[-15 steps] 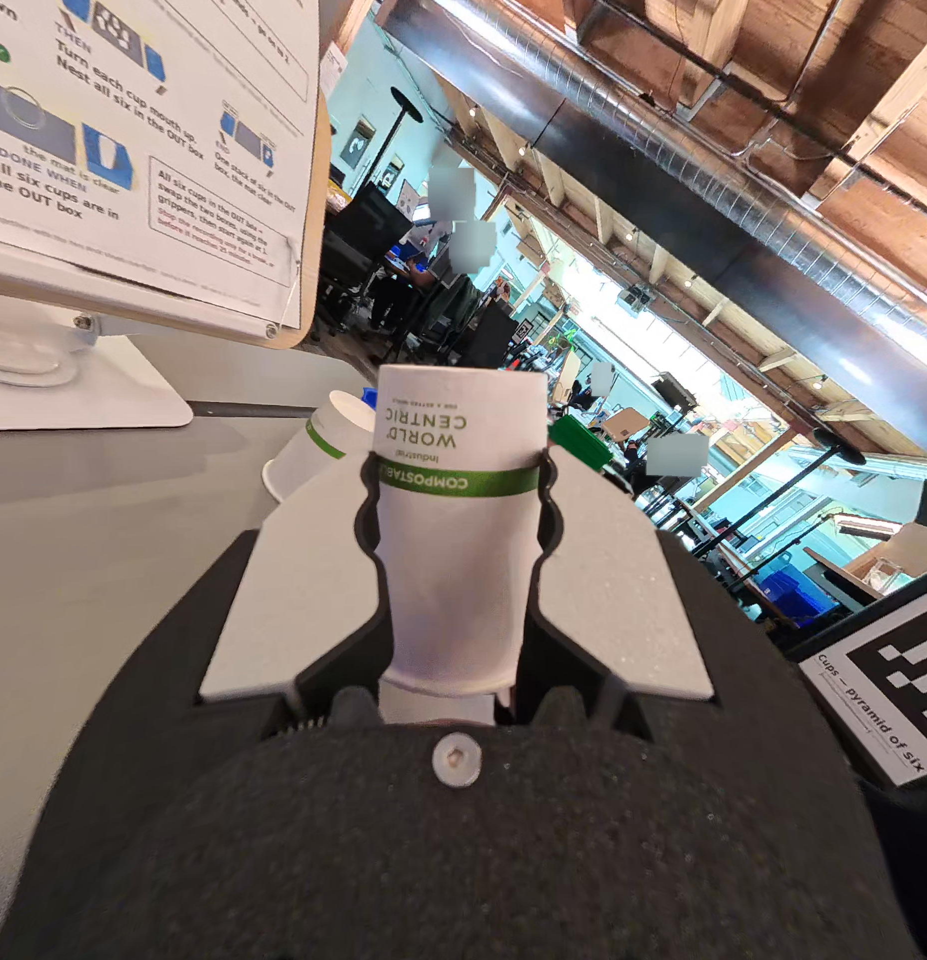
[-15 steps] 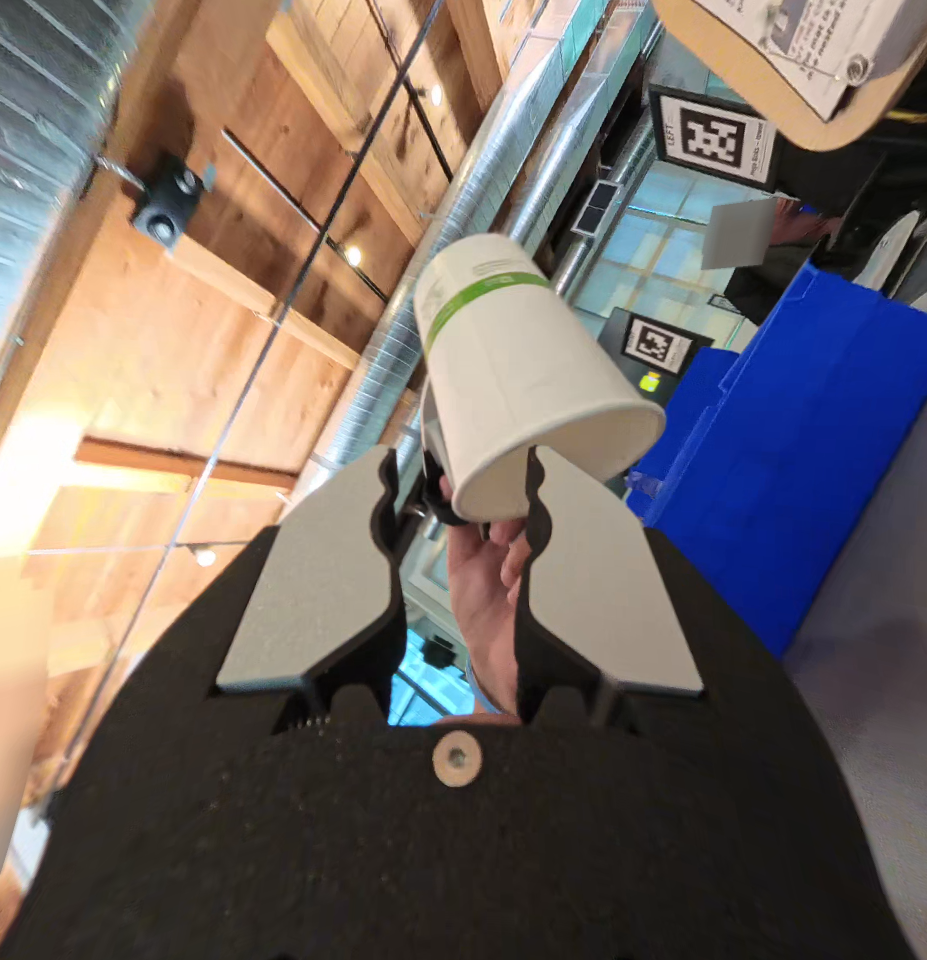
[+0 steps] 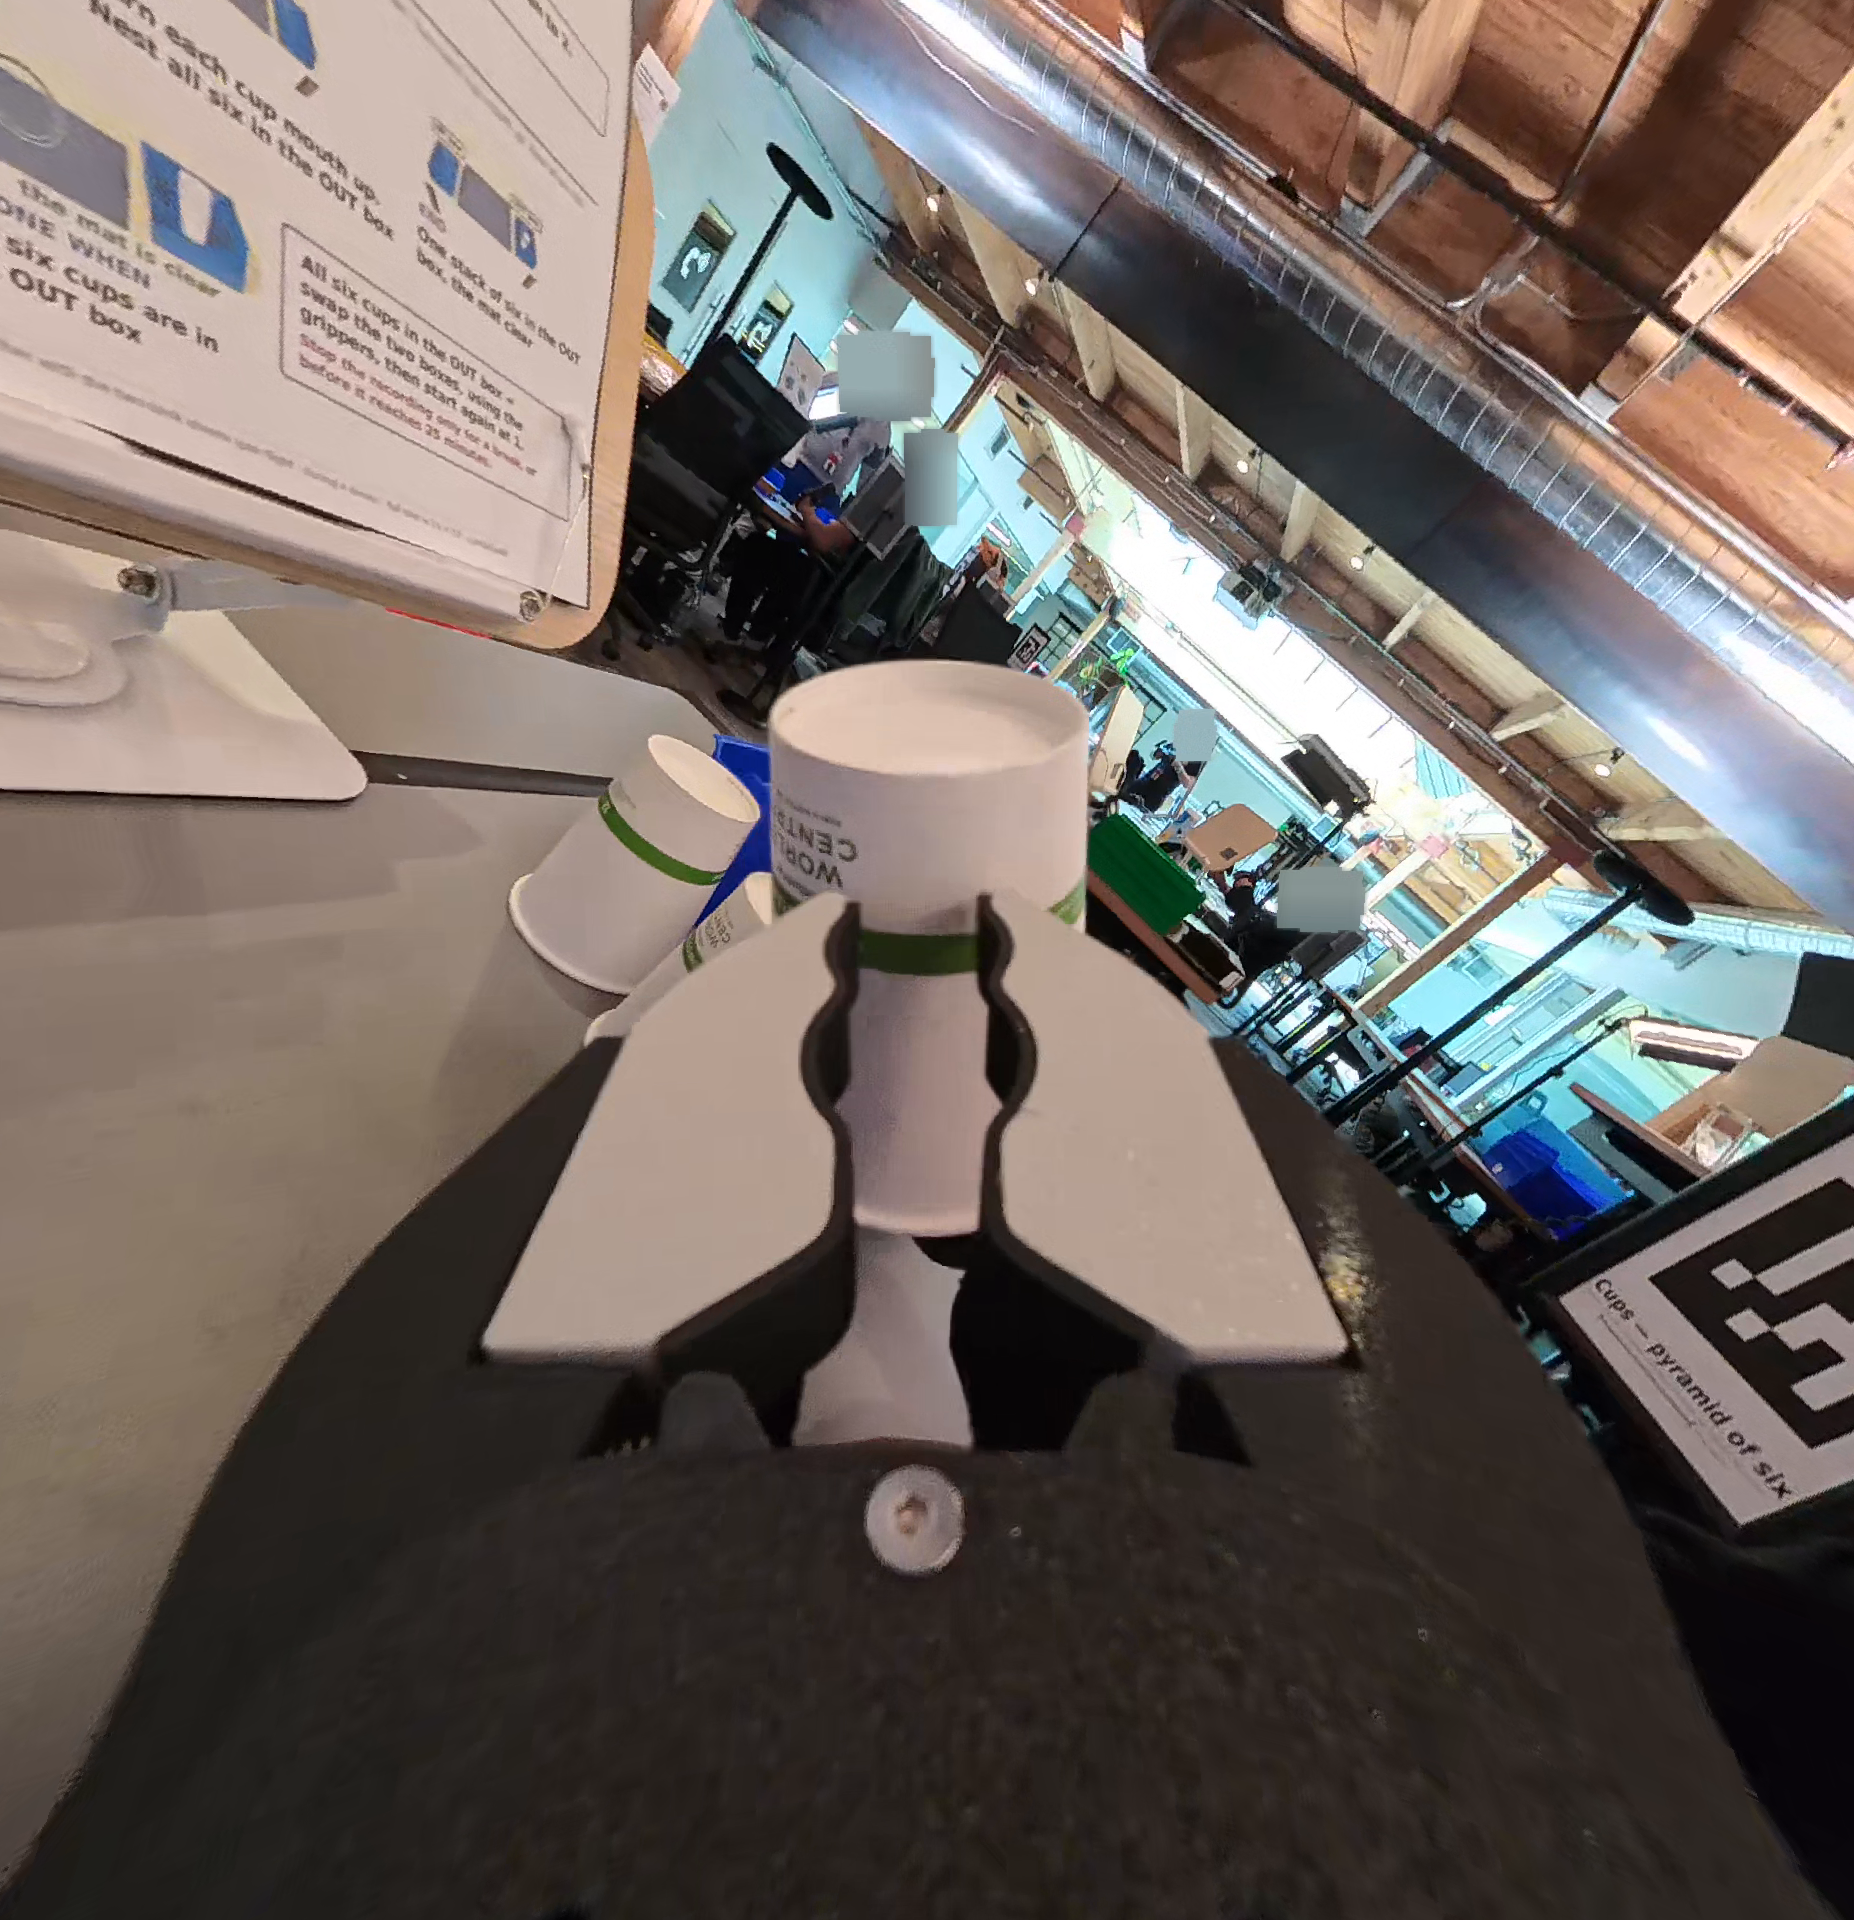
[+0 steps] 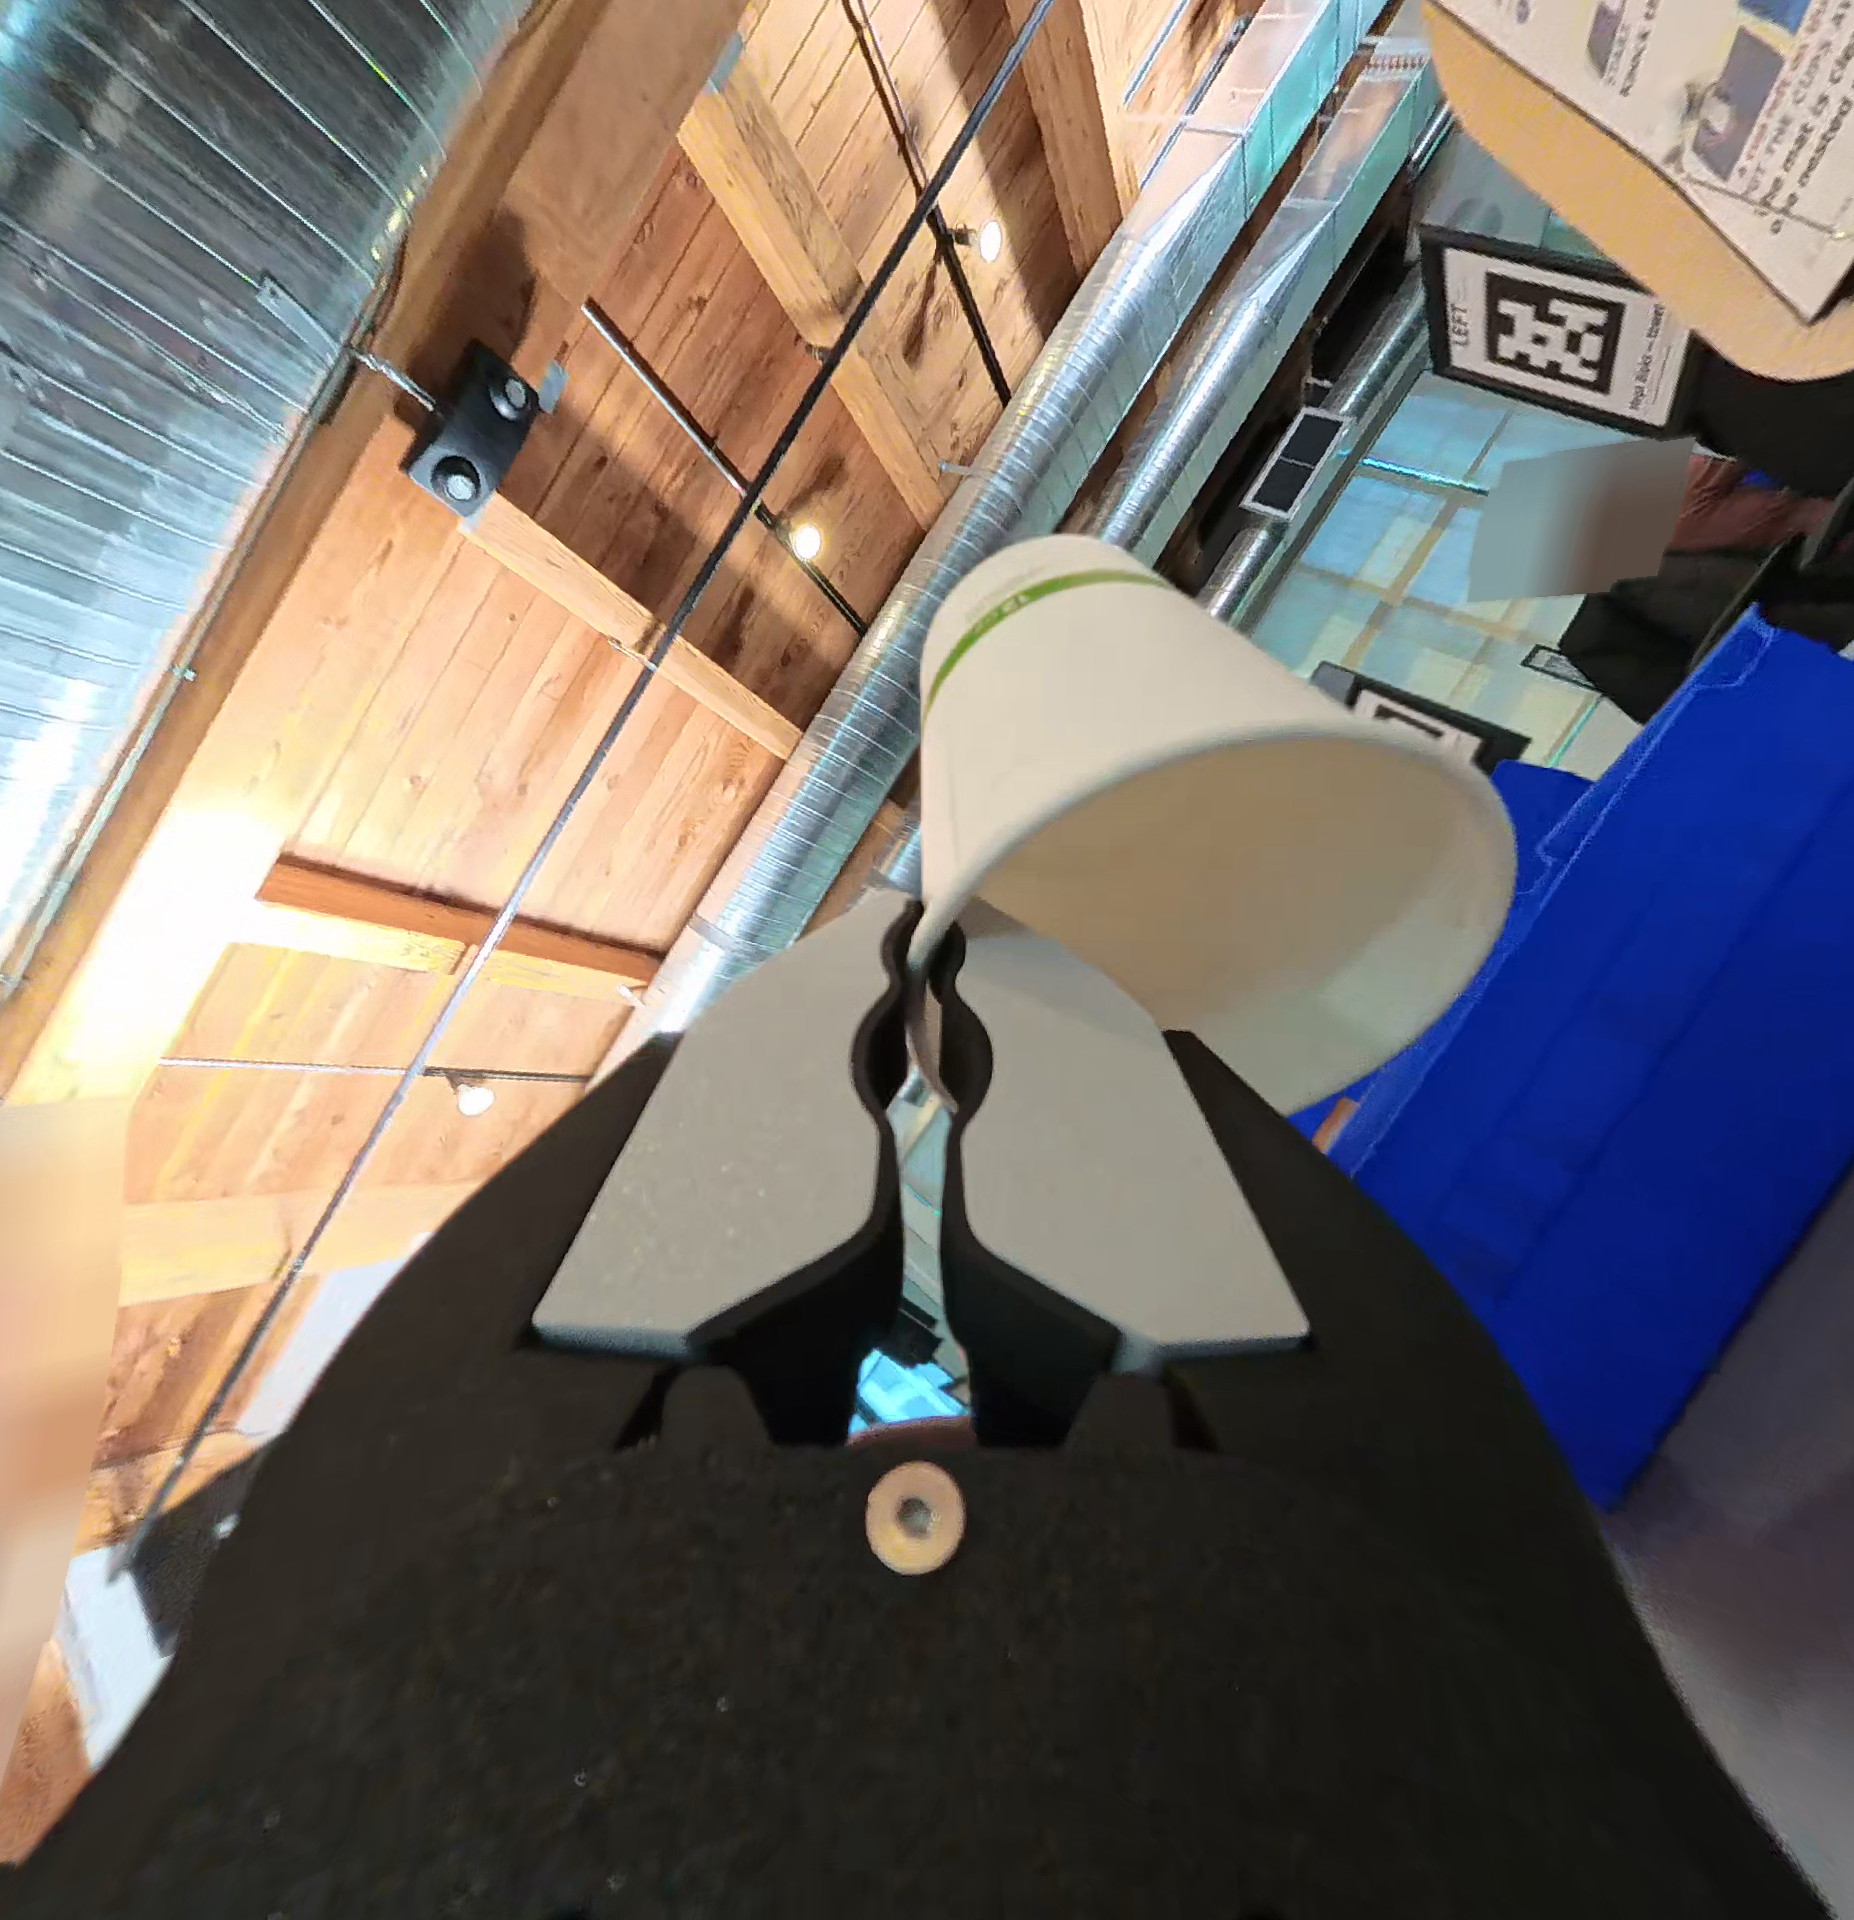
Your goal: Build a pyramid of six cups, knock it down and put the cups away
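Held cup [image 3: 918,935]: white paper with a green band, upside down, base toward the far room, squeezed at the waist by the left gripper [image 3: 915,961]. Fingers [image 3: 715,1122] clenched on both sides of its wall, the wall pinched narrow between them.

Second cup [image 4: 1162,790]: same kind, mouth tipped toward the camera, empty inside, pinched by the rim in the right gripper [image 4: 918,951]. Tips closed tight on the paper edge, the rest of the cup hanging free to the right.

On the grey table [image 3: 175,1039] behind the left gripper: a lying cup [image 3: 632,862], mouth down-left, and part of another cup [image 3: 715,940] just beside it, mostly hidden.

Blue bin [image 4: 1650,1091] to the right of the right gripper; contents not visible. Instruction board [image 3: 279,260] at upper left.
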The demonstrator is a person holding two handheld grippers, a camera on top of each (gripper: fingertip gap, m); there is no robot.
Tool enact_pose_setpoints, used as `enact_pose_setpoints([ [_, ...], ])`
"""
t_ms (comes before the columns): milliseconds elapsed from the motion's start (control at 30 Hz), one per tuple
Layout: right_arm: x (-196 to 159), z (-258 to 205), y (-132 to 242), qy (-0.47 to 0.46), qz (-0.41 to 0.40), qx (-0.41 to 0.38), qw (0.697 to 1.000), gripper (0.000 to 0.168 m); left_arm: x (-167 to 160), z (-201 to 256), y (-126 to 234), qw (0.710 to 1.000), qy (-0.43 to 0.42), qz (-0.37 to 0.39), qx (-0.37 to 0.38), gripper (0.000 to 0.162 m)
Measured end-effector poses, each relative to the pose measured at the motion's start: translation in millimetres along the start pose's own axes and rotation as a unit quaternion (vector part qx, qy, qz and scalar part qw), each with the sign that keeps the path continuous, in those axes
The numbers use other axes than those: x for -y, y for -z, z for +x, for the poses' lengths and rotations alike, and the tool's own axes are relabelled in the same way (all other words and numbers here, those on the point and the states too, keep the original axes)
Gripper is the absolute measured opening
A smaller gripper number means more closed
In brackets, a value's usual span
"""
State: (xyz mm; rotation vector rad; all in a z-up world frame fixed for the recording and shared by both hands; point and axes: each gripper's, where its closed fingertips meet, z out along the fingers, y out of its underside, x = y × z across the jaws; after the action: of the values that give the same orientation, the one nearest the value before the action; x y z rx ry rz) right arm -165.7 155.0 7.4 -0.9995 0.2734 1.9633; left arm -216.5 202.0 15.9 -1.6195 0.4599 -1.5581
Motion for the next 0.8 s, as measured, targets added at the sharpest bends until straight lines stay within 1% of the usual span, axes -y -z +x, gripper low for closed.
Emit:
enact_pose_setpoints([
  [33, 0, 0, 1, 0.012, -0.003, -0.007, 1.0, 0.0, 0, 1, 1, 1.0, 0.005, -0.003, -0.002, 0.027],
  [100, -1, -5, 2, 0.048, -0.02, -0.019, 0.998, 0.0, -5, 5, 7, 1.0, -0.007, -0.014, 0.0, 0.03],
  [200, 6, -24, 3, 0.162, -0.064, -0.058, 0.983, 0.0, -24, 11, 19, 0.997, -0.051, -0.041, 0.032, 0.049],
  [233, 14, -40, 2, 0.22, -0.08, -0.067, 0.97, 0.0, -35, 12, 24, 0.995, -0.068, -0.055, 0.048, 0.052],
  [300, 36, -80, -3, 0.352, -0.119, -0.097, 0.923, 0.0, -65, 12, 34, 0.988, -0.105, -0.087, 0.078, 0.066],
  [333, 49, -103, -5, 0.402, -0.135, -0.11, 0.899, 0.0, -79, 10, 40, 0.983, -0.124, -0.096, 0.095, 0.066],
  [367, 64, -123, -7, 0.454, -0.154, -0.134, 0.868, 0.0, -93, 9, 45, 0.979, -0.142, -0.1, 0.108, 0.066],
  [400, 82, -138, -7, 0.513, -0.196, -0.174, 0.817, 0.0, -107, 9, 49, 0.974, -0.158, -0.112, 0.118, 0.066],
  [433, 106, -148, -1, 0.567, -0.247, -0.237, 0.749, 0.0, -120, 8, 51, 0.968, -0.172, -0.131, 0.127, 0.067],
  [500, 175, -168, 19, 0.637, -0.3, -0.38, 0.6, 0.0, -139, 9, 50, 0.958, -0.194, -0.167, 0.132, 0.07],
  [533, 207, -176, 32, 0.639, -0.331, -0.443, 0.535, 0.0, -143, 10, 49, 0.954, -0.203, -0.176, 0.131, 0.073],
  [567, 234, -181, 47, 0.624, -0.368, -0.494, 0.48, 0.0, -143, 12, 47, 0.952, -0.211, -0.177, 0.131, 0.075],
  [600, 258, -182, 63, 0.6, -0.405, -0.537, 0.433, 0.0, -142, 13, 45, 0.951, -0.217, -0.177, 0.13, 0.075],
  [633, 275, -179, 79, 0.564, -0.448, -0.567, 0.4, 0.0, -141, 14, 44, 0.95, -0.221, -0.176, 0.131, 0.075],
  [667, 286, -173, 95, 0.523, -0.488, -0.587, 0.379, 0.0, -140, 13, 43, 0.949, -0.225, -0.175, 0.134, 0.074],
  [733, 297, -155, 126, 0.445, -0.557, -0.61, 0.347, 0.0, -140, 10, 41, 0.947, -0.228, -0.177, 0.138, 0.074],
  [800, 300, -133, 153, 0.386, -0.609, -0.618, 0.315, 0.0, -141, 9, 39, 0.948, -0.227, -0.18, 0.136, 0.073],
])
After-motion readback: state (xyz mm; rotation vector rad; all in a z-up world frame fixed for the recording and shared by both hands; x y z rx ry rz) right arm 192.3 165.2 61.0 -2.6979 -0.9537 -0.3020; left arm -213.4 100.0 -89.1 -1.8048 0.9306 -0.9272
